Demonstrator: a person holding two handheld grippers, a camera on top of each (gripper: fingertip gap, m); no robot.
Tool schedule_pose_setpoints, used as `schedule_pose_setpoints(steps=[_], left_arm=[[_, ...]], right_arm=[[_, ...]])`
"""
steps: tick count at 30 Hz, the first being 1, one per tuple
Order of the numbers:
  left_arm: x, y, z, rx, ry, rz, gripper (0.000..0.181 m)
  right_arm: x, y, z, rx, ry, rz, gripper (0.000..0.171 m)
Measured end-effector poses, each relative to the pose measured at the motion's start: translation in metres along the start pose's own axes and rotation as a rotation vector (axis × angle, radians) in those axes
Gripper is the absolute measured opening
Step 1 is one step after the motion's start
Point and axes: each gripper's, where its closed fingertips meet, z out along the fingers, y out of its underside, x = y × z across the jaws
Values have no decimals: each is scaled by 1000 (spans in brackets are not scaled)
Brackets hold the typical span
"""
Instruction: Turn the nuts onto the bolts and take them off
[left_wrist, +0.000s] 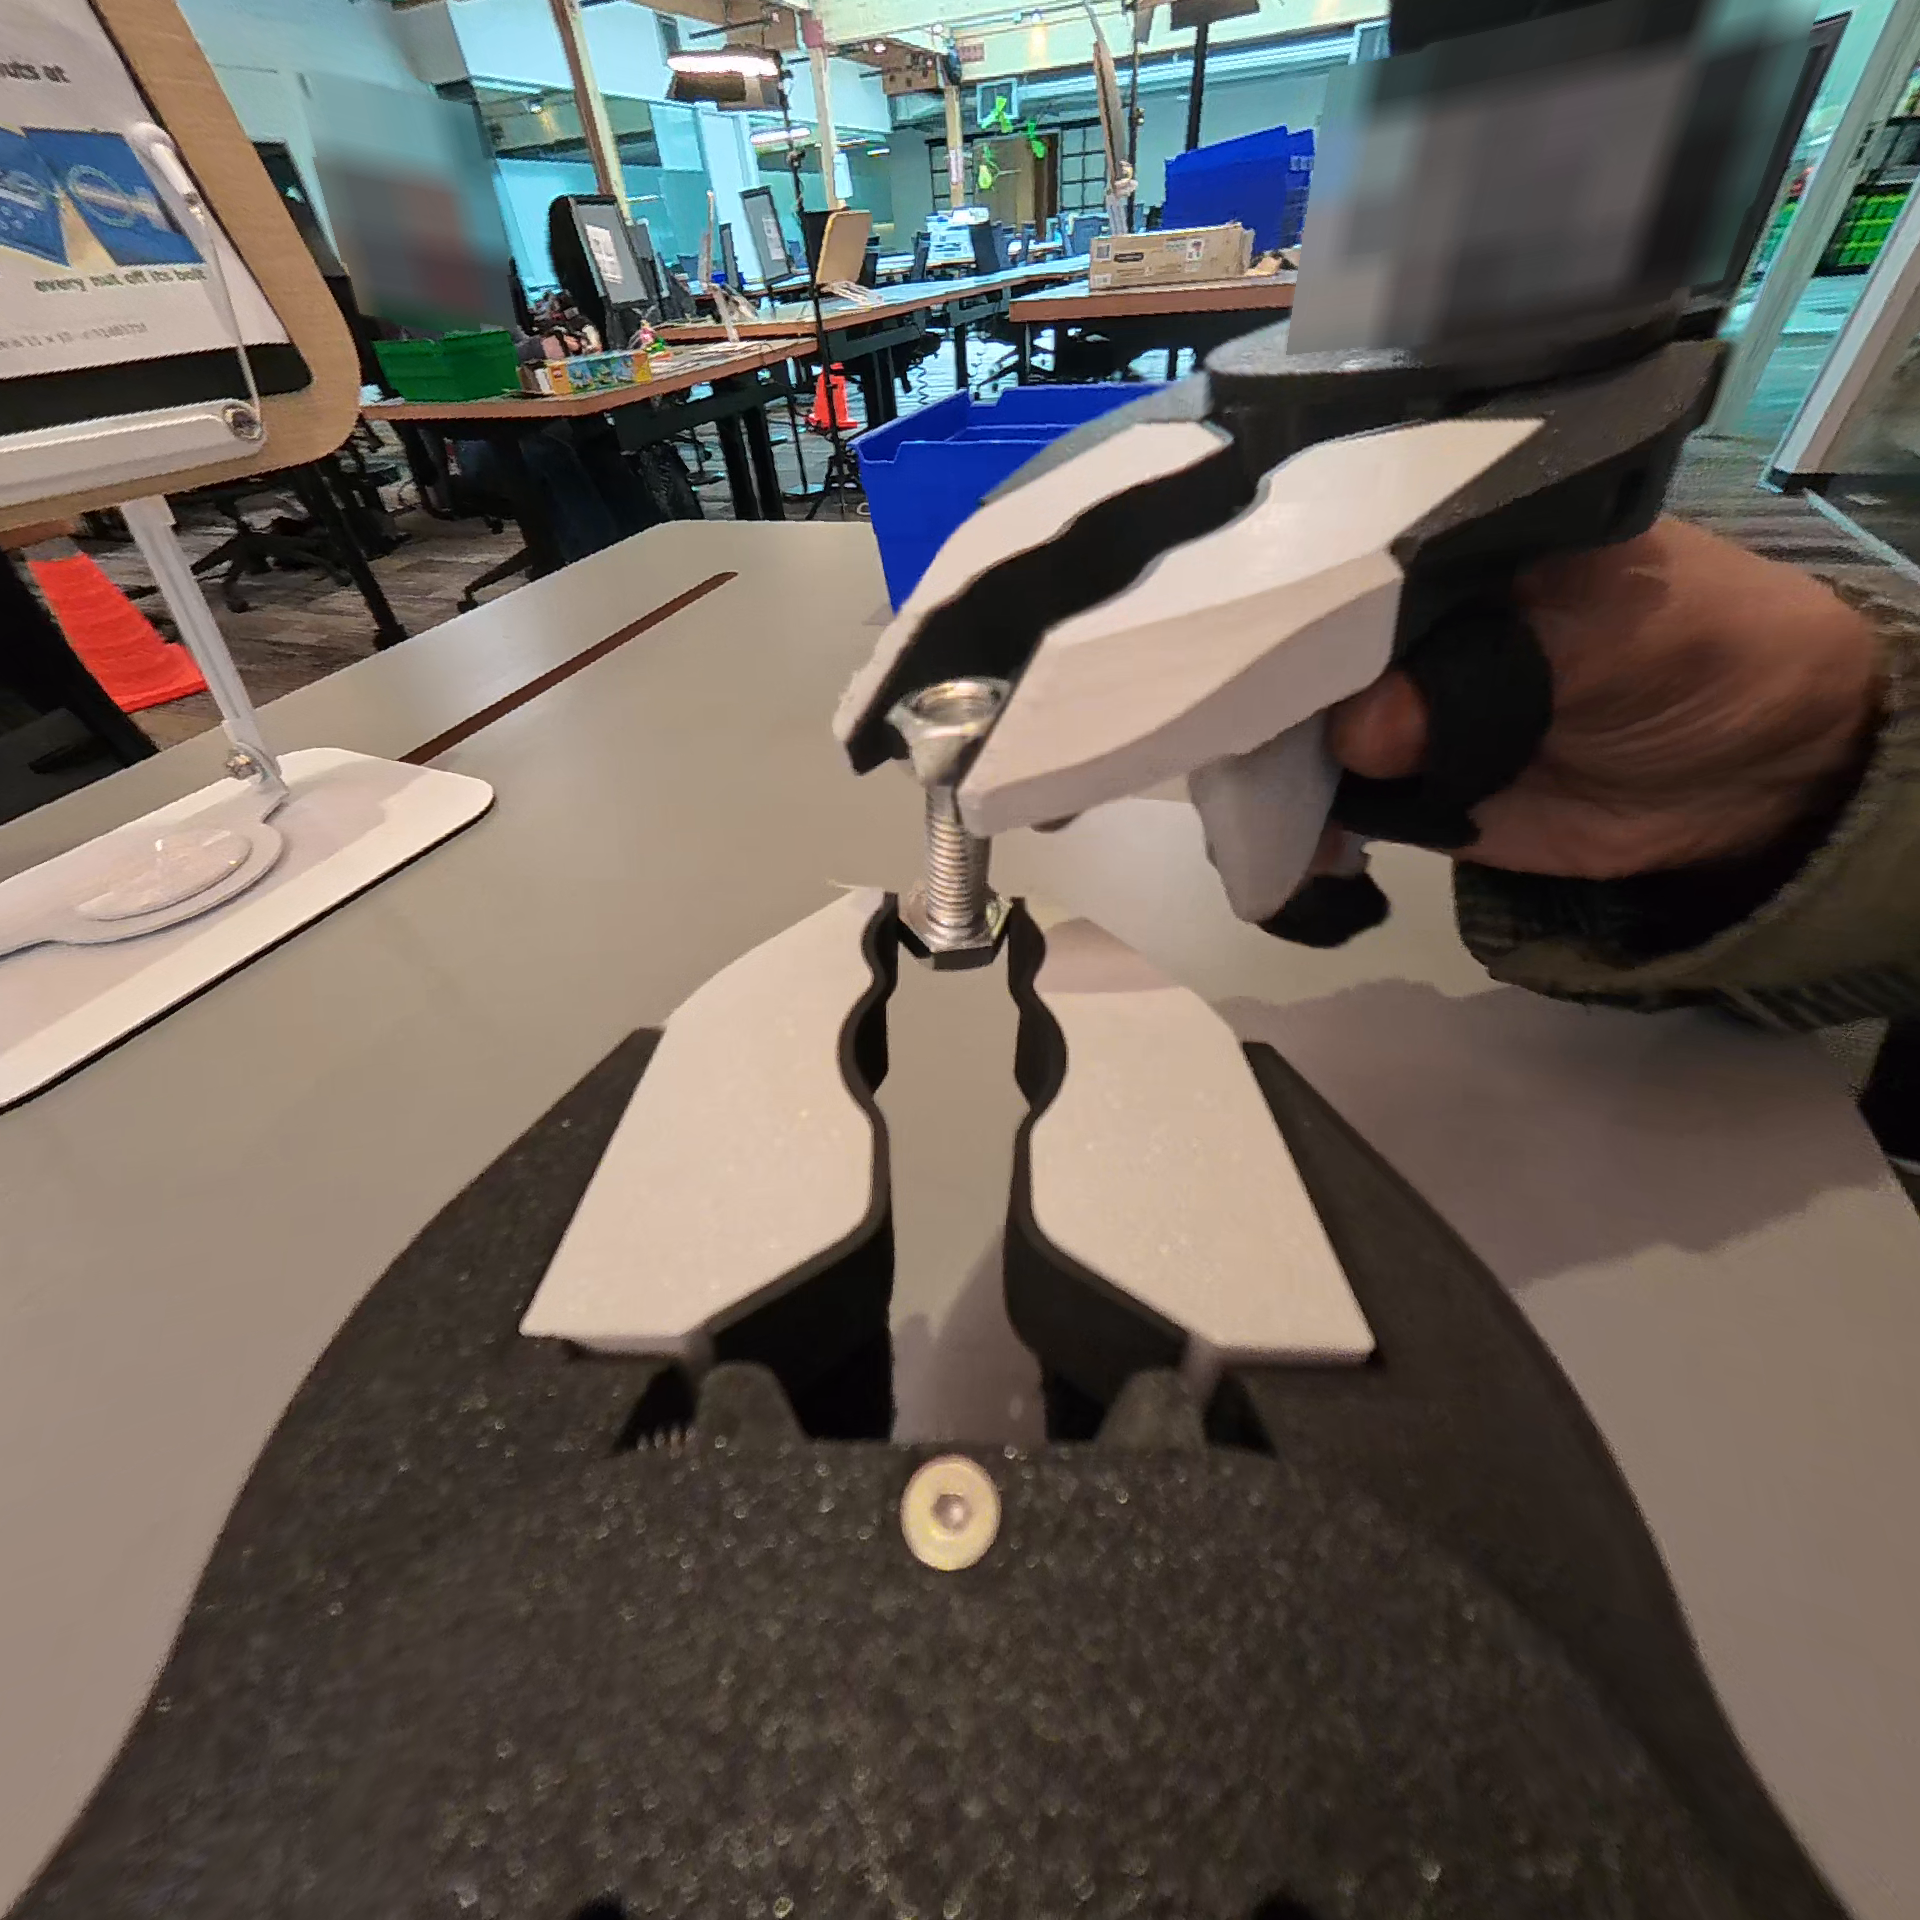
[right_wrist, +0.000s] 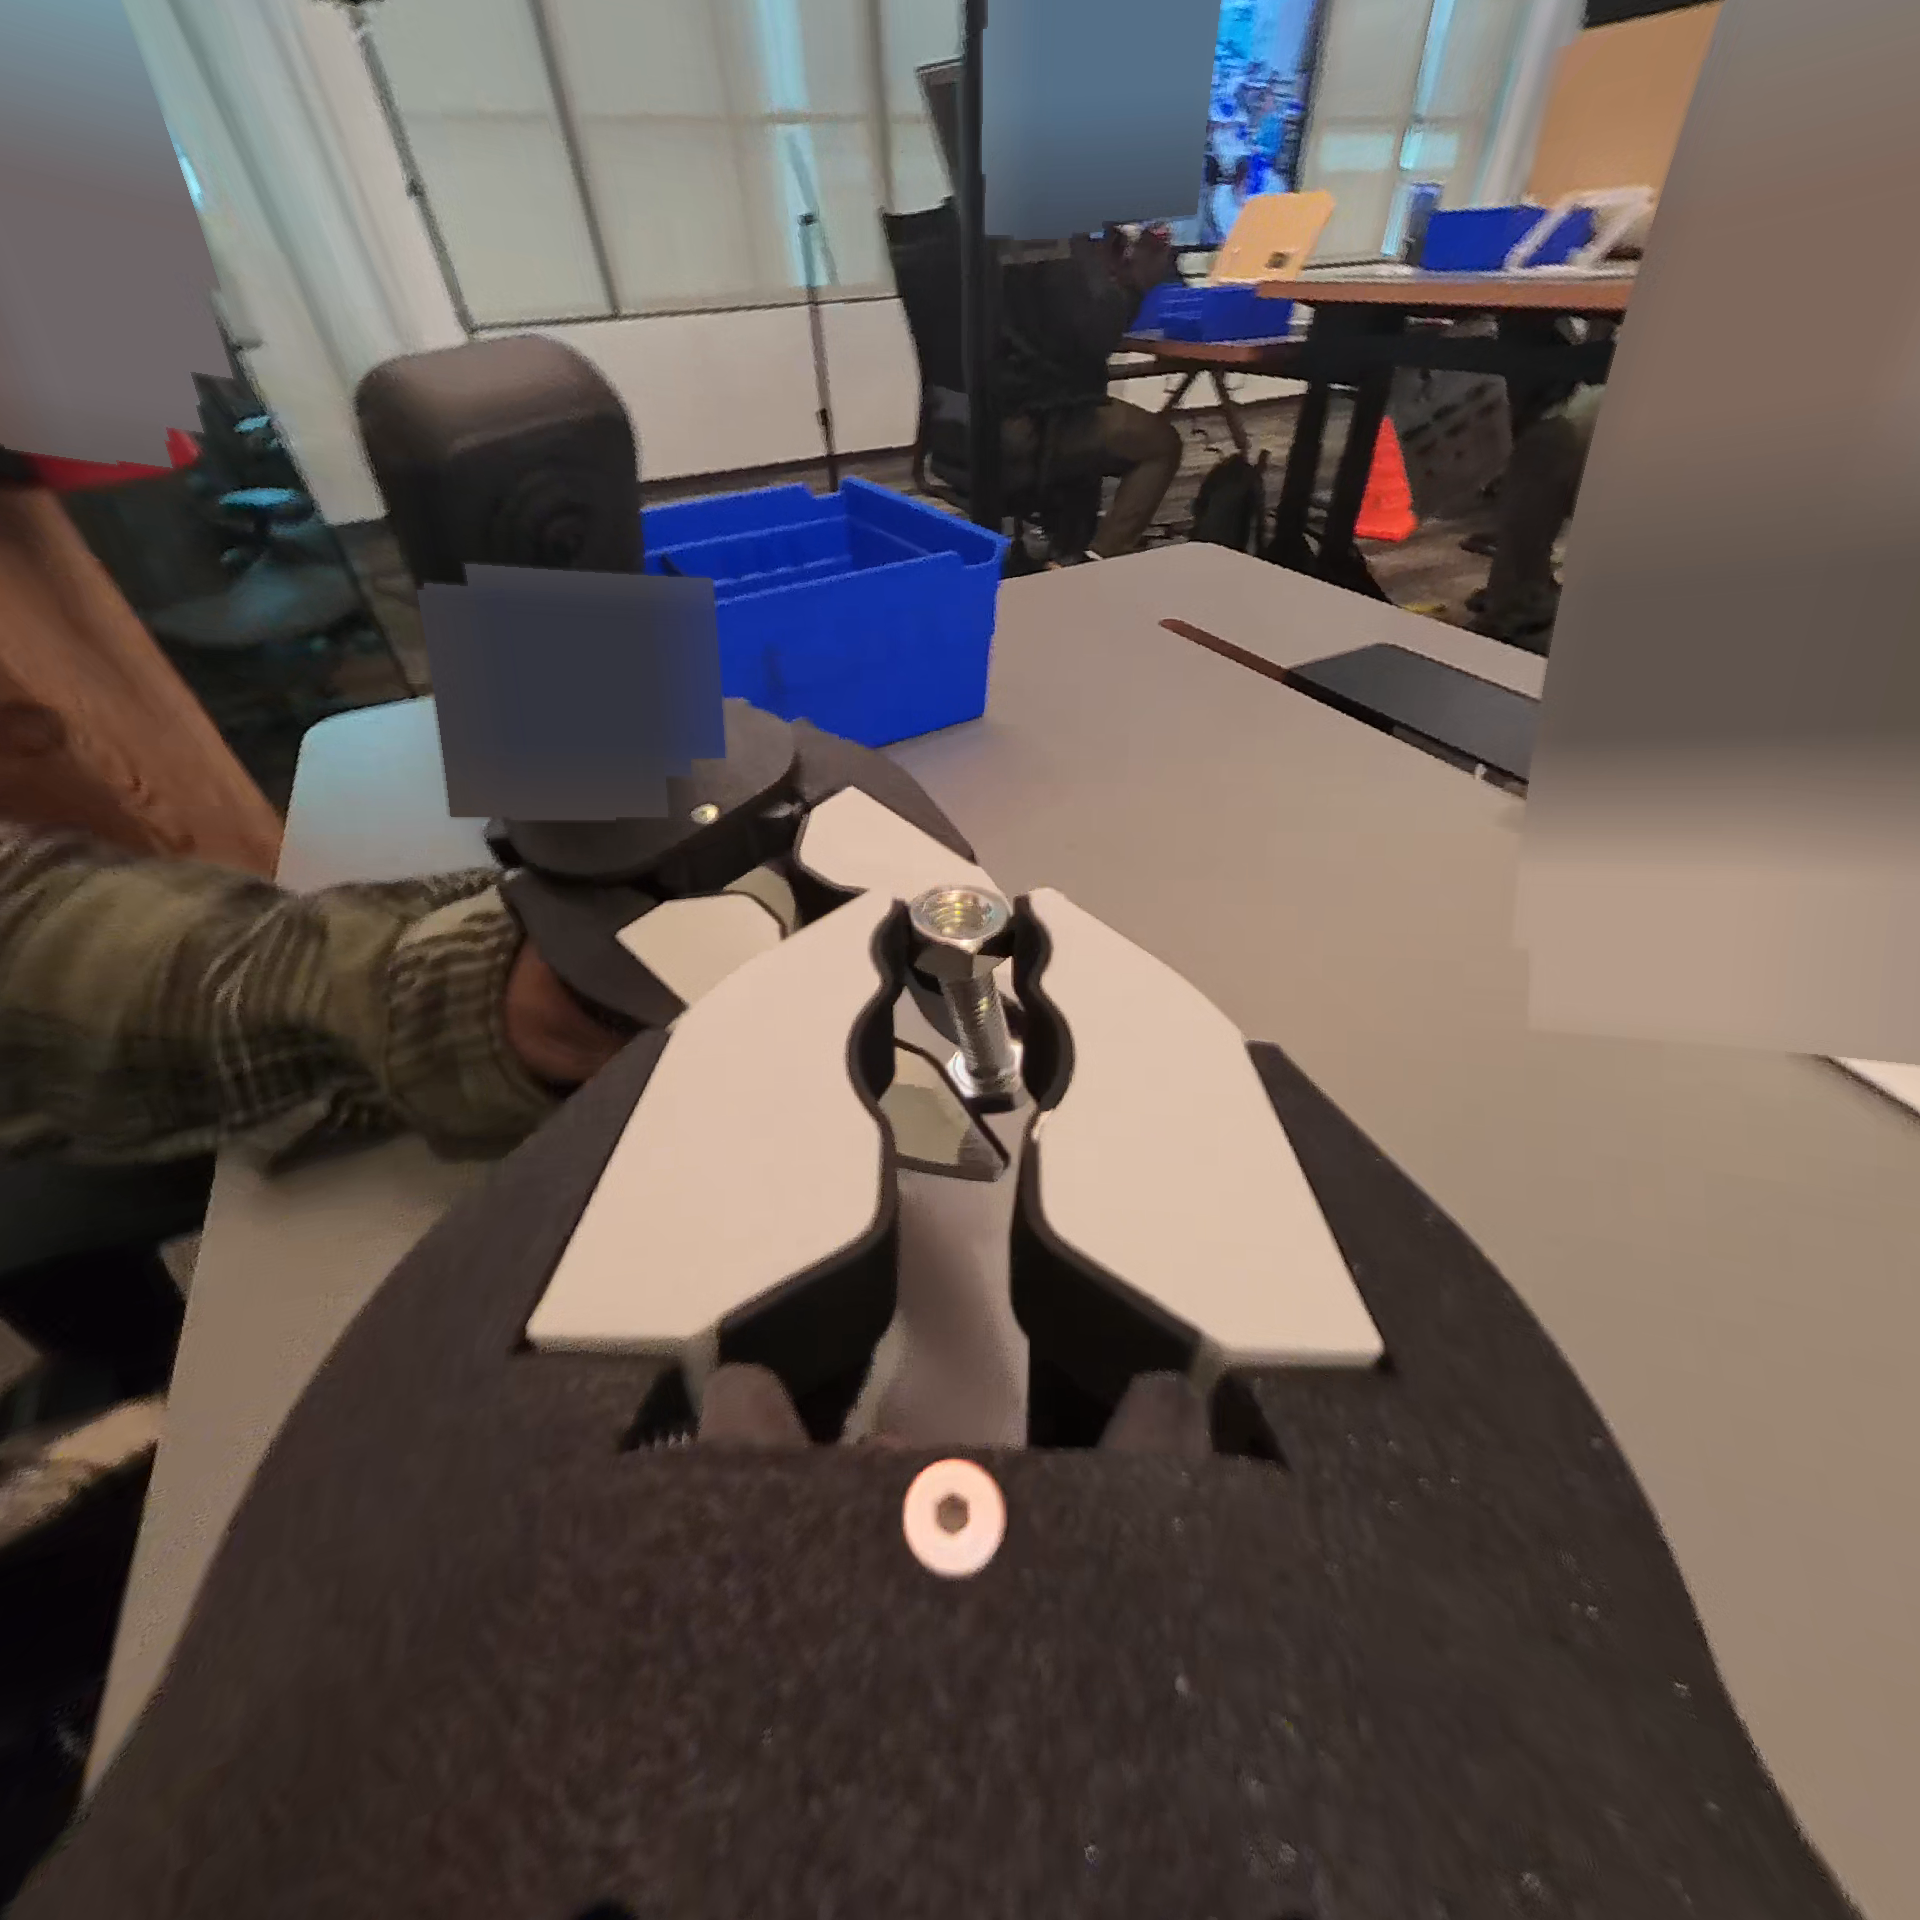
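- Left wrist view shows the bolt (left_wrist: 951, 831) standing upright above the grey table (left_wrist: 520, 935); its long axis is vertical.
- The left gripper (left_wrist: 954, 925) is closed narrowly on the bolt's hex head, at the bottom.
- The right gripper (left_wrist: 940, 727) comes from the right and clamps the nut (left_wrist: 951, 701) at the top end.
- The nut seems only just engaged, but its threads are hidden.

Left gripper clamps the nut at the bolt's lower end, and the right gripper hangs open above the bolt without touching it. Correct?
Not quite. The right gripper is not open or clear of the bolt: it is shut on the bolt's upper end, as the right wrist view shows. The rest holds: the left gripper clamps the nut at the lower end.
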Motion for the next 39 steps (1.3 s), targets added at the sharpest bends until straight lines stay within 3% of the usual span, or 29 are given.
schedule_pose_setpoints(steps=[13, 24, 30, 39], left_arm=[[31, -6, 2, 17, 178, 35, 19], [59, 9, 9, -81, 347, 6, 19], [52, 14, 13, -119, 311, -28, 19], [38, 20, 16, -160, 223, -51, 19]], right_arm=[[-25, 1, -24, 15, -548, -169, 18], [-39, 21, -45, 5, -936, -247, 18], [-32, 23, -39, -16, -933, -192, 18], [-16, 22, -31, -25, -677, -149, 24]])
